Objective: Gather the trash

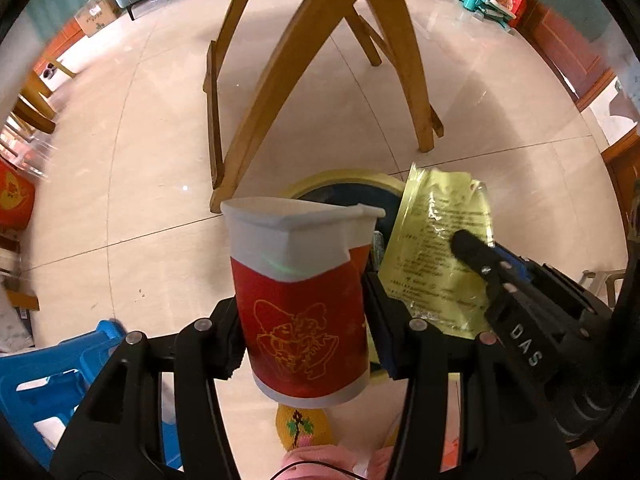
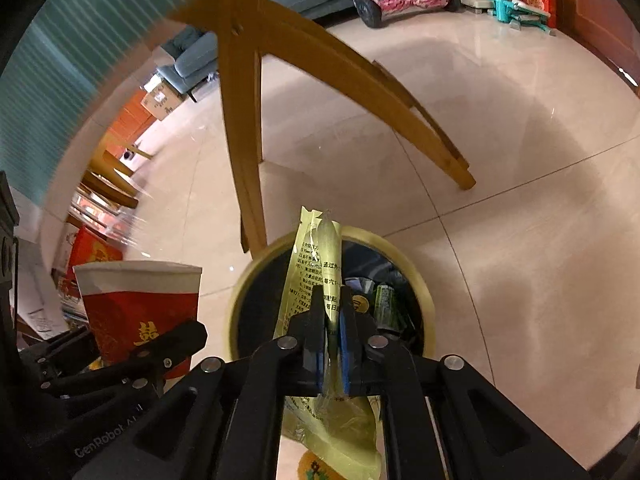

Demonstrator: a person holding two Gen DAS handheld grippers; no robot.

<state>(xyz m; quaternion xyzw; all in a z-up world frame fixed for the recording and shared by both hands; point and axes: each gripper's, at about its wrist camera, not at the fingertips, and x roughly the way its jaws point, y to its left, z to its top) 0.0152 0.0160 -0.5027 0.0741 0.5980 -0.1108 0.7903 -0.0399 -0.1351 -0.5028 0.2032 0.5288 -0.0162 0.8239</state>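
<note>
Left gripper [image 1: 304,320] — clamped across the middle of a red-and-white paper cup [image 1: 298,300], mouth tipped away from the camera, long axis running toward the bin.

Right gripper [image 2: 332,344] — pads close together with a yellow plastic wrapper [image 2: 316,272] between them; whether they press on it or have slackened I cannot tell. Wrapper stands on edge, long axis forward.

Bin [image 2: 420,292] — round, yellow-rimmed, on the tiled floor beside wooden table legs [image 2: 240,140], rubbish already inside. It lies directly below the wrapper — the right hand is nearer; the cup hangs over the near rim, off to the left.
</note>
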